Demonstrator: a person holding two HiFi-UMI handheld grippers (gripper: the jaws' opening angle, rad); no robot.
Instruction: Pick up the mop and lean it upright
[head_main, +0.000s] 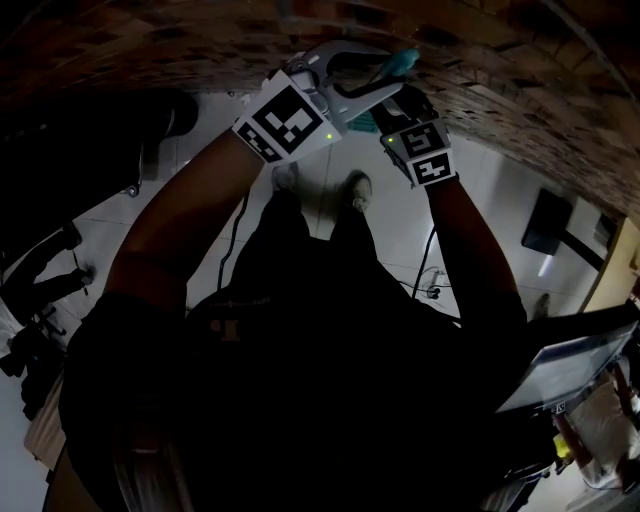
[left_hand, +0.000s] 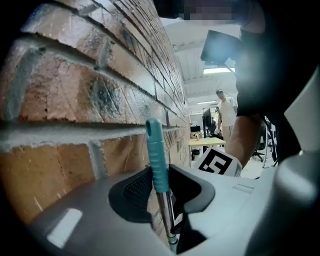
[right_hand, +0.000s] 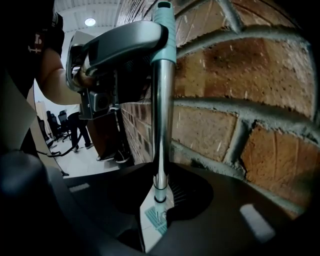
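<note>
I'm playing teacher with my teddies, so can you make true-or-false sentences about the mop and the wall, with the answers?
1. The mop has a teal grip at its top end. True.
2. The wall is smooth white tile. False: it is a brick wall.
3. The left gripper is shut on the teal grip. True.
4. The right gripper holds nothing. False: it is shut on the mop's metal pole.
5. The mop lies flat on the floor. False: it stands upright beside the brick wall.
</note>
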